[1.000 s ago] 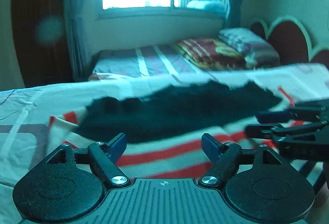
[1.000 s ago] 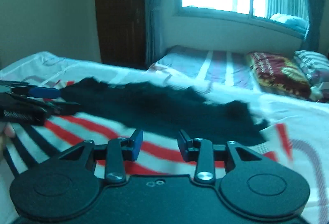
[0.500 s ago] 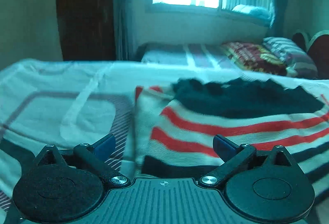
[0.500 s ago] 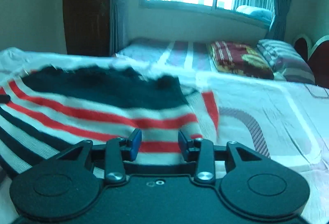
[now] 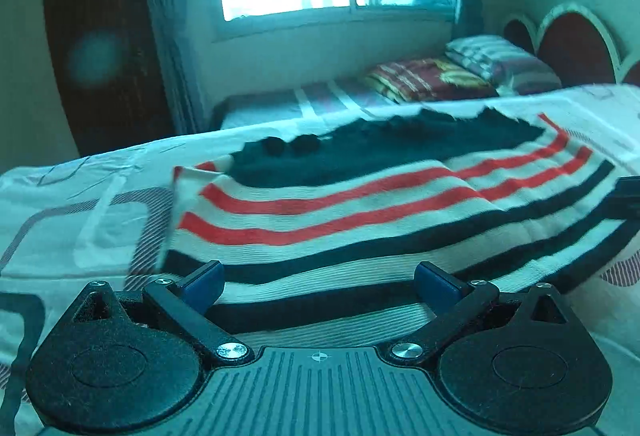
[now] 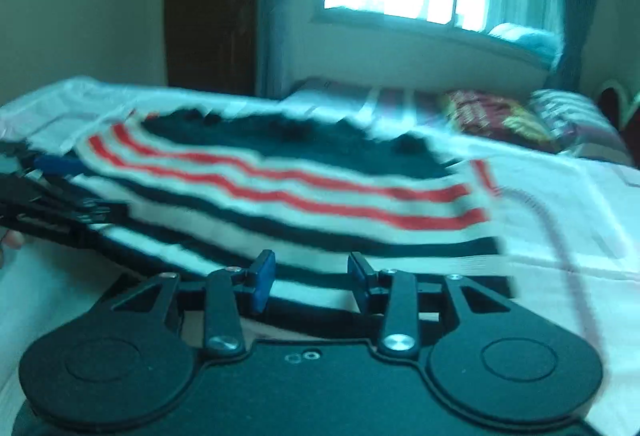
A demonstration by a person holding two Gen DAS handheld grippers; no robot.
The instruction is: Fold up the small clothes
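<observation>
Striped garment point(image 5: 360, 212) spread flat — bedsheet point(image 5: 100, 220) bordering.

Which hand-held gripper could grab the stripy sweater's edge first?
Probably the left hand-held gripper: its jaws stand wide open with the sweater's near hem between them. The right hand-held gripper is narrower.

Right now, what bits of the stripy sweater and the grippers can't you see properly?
- Sweater's near hem: left wrist view, hidden behind the left gripper.
- Sweater's right end: left wrist view, runs behind the dark right gripper at the frame's edge.
- Whether the right gripper touches the cloth: right wrist view, too blurred to tell.
- Dark top part: both views, too dark and blurred to make out its shape.
</observation>
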